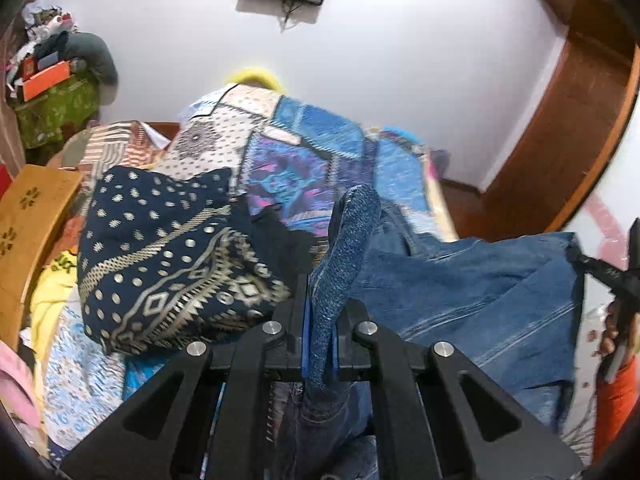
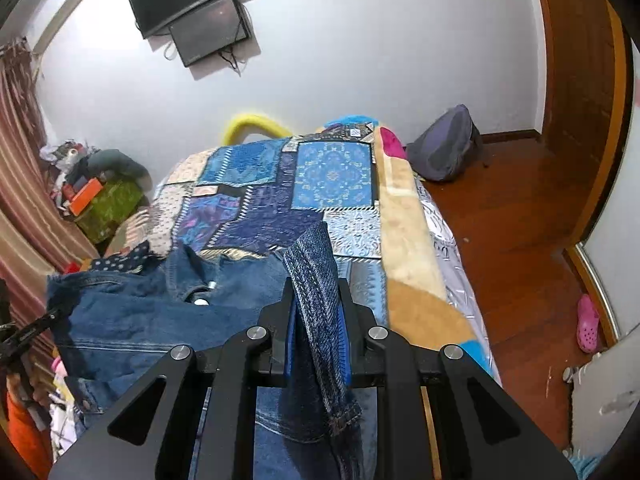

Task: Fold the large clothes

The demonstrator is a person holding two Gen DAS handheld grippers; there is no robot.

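A blue denim jacket [image 1: 460, 292] hangs stretched between my two grippers above the bed. My left gripper [image 1: 320, 312] is shut on one edge of the denim, which sticks up between its fingers. My right gripper [image 2: 316, 320] is shut on another denim edge, a stitched hem standing up between the pads. In the right wrist view the jacket [image 2: 140, 320] spreads to the left, with collar and metal buttons showing. The right gripper also shows at the right edge of the left wrist view [image 1: 616, 276].
A patchwork blue quilt [image 2: 280, 192] covers the bed. A navy patterned cloth bundle [image 1: 168, 264] lies left on the bed. A grey backpack [image 2: 444, 148] sits on the wooden floor [image 2: 512, 240]. A cluttered pile [image 2: 92, 188] stands by the wall. A pink shoe [image 2: 588, 324] lies at the right.
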